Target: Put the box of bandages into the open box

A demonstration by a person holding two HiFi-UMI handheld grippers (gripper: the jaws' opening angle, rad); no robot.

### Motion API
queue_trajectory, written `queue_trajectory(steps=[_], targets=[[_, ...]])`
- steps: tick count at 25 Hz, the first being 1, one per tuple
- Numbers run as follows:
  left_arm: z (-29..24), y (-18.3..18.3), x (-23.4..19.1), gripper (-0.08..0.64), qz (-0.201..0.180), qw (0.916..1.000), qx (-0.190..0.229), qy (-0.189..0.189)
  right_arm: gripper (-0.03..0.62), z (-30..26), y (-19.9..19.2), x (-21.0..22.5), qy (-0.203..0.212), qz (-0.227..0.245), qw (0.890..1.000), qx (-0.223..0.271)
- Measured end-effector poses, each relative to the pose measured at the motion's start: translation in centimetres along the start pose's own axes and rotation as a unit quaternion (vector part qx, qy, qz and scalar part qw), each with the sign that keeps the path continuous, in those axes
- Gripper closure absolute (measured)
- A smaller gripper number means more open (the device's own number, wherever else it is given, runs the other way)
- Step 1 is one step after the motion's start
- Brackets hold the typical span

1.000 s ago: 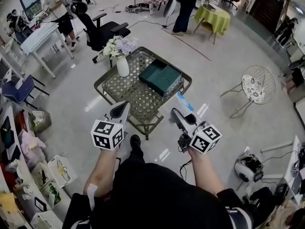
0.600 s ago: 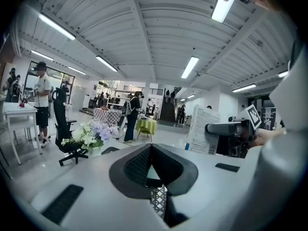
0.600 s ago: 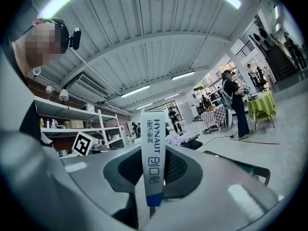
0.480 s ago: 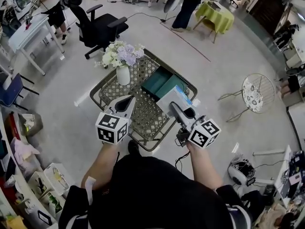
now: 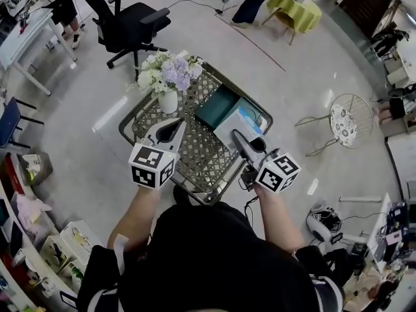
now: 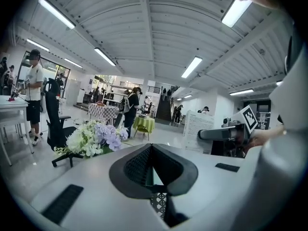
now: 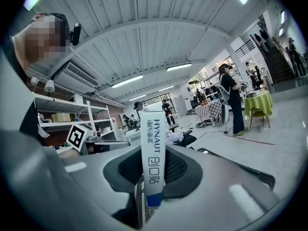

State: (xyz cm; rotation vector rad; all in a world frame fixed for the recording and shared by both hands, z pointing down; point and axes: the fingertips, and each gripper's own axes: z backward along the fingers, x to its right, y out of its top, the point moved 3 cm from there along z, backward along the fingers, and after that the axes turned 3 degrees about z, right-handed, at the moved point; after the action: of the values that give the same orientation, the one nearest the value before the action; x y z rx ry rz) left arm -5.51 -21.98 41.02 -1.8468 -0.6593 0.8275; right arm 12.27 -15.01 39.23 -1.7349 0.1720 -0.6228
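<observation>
Moving bandage box (image 5: 242,121) over bench (image 5: 195,169) toward open box (image 5: 217,104).
Clenching it in right claw (image 5: 238,136), holding left claw (image 5: 171,128) shut.

Head camera looks steeply down at table (image 5: 195,153).

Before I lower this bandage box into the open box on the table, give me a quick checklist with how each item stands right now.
1. Grip on the bandage box: ok. The right gripper has its jaws pressed on both narrow sides.
2. Open box ready: ok. It lies open on the table, with its teal inside showing.
3. Bandage box lined up over the opening: cannot tell. In the head view it overlaps the open box's right part, but its height above is unclear.
4. Left gripper out of the way: ok. It is shut, empty and to the left of the open box.
5. Vase of flowers clear of the path: ok. It stands apart, to the left of the open box.
</observation>
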Motion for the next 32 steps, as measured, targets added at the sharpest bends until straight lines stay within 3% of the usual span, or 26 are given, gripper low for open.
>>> queue_trajectory(steps=[8,18,27,32], targets=[[-3.0,-1.5,0.1,0.554,0.019,0.9995,-0.023,0.013,0.509,-1.9,-1.8,4.6,0.005,0.000,0.999,-0.037],[-7.7,-2.1,-0.3,0.554,0.038,0.9962,-0.057,0.054,0.509,-7.1,-4.1,11.5,0.048,0.006,0.995,-0.081],[-10.2,-4.8,-2.1,0.554,0.061,0.9889,-0.101,0.091,0.509,-11.9,-8.4,16.3,0.079,0.054,0.986,-0.135],[-11.2,-6.5,-3.4,0.554,0.071,0.9847,-0.122,0.103,0.509,-14.8,-11.6,18.2,0.091,0.107,0.978,-0.154]])
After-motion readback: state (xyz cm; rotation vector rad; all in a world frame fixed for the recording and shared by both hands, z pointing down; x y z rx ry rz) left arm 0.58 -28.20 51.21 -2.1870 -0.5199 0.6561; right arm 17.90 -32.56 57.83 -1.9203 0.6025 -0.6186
